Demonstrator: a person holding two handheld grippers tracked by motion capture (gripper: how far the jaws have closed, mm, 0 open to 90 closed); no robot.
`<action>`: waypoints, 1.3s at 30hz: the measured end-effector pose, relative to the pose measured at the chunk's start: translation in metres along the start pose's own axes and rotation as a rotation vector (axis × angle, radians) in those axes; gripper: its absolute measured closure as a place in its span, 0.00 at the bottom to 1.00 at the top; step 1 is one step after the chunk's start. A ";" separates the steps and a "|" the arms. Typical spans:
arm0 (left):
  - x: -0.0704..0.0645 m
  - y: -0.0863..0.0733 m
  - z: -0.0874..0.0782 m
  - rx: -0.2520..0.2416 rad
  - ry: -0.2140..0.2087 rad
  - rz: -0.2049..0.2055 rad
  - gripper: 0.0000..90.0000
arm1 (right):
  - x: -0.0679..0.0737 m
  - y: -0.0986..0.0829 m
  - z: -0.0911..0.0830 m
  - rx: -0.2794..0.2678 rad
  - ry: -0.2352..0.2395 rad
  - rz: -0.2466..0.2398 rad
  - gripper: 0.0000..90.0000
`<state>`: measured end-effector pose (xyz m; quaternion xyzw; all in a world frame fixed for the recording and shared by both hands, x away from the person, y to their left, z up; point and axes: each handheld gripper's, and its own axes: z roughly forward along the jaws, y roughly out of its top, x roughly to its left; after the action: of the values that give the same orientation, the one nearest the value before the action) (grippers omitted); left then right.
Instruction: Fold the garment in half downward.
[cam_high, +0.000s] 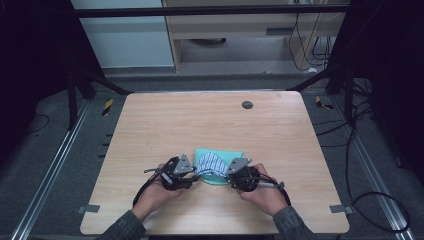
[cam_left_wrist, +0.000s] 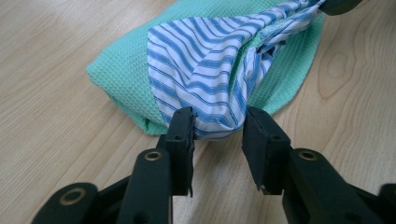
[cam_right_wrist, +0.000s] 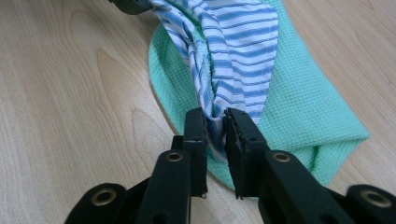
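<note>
Folding step: right gripper (cam_right_wrist: 215, 122) pinches striped cloth (cam_left_wrist: 205, 60), left gripper (cam_left_wrist: 218, 122) gapes around its other end over green cloth (cam_left_wrist: 121, 65); next, close left.

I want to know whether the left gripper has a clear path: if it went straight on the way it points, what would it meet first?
The left gripper would meet the striped cloth first: a fold already sits between its parted jaws. The green cloth lies just beyond.
</note>
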<state>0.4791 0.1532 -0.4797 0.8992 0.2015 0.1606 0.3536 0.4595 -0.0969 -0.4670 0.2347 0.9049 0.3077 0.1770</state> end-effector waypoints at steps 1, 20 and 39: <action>0.000 0.000 0.000 -0.001 0.000 -0.002 0.74 | 0.000 0.000 0.000 -0.001 -0.003 0.003 0.83; -0.001 -0.005 -0.001 0.028 -0.015 0.025 0.97 | 0.010 -0.009 0.005 0.032 0.025 -0.023 0.99; -0.003 -0.010 -0.005 0.032 -0.033 -0.006 0.89 | 0.009 -0.012 0.003 0.021 0.033 -0.008 0.95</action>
<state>0.4712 0.1616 -0.4838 0.9067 0.2009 0.1417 0.3429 0.4497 -0.0988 -0.4787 0.2279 0.9119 0.3012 0.1607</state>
